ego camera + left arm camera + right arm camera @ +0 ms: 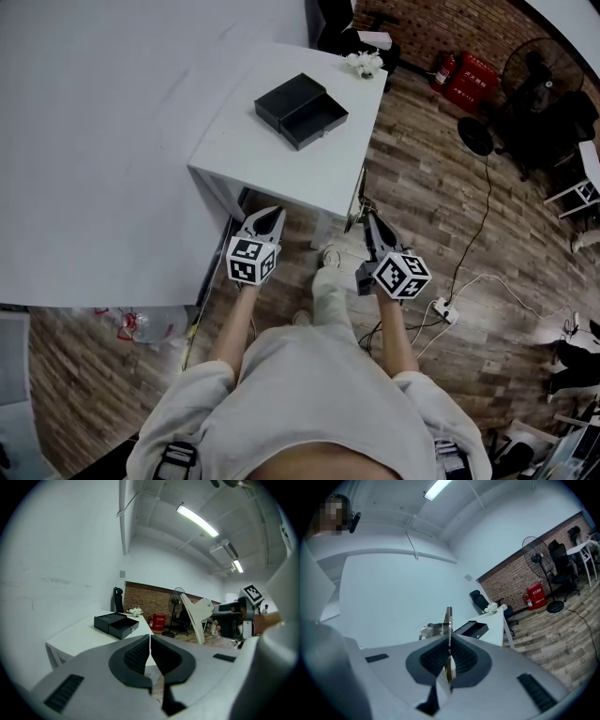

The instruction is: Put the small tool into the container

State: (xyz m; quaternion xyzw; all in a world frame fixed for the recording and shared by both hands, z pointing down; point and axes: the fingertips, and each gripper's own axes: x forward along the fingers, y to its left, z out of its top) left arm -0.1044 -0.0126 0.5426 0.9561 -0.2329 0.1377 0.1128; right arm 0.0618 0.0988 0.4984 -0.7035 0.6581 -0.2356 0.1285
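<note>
The container, a black box [302, 111] with its drawer pulled open, sits on the white table [272, 164]; it also shows in the left gripper view [116, 624] and the right gripper view [471, 628]. My right gripper [367, 223] is shut on the small tool [448, 618], a thin flat metal piece that sticks out past the pads, edge-on. It hangs just off the table's near right corner. My left gripper [268, 218] is shut with nothing between its pads [150, 638], below the table's near edge. Both grippers are well short of the box.
A small bunch of white flowers [364, 63] lies at the table's far corner. A white wall [94, 141] runs along the left. On the wooden floor to the right are a red fire-extinguisher box [466, 81], a standing fan [542, 67] and a power strip with cable [444, 310].
</note>
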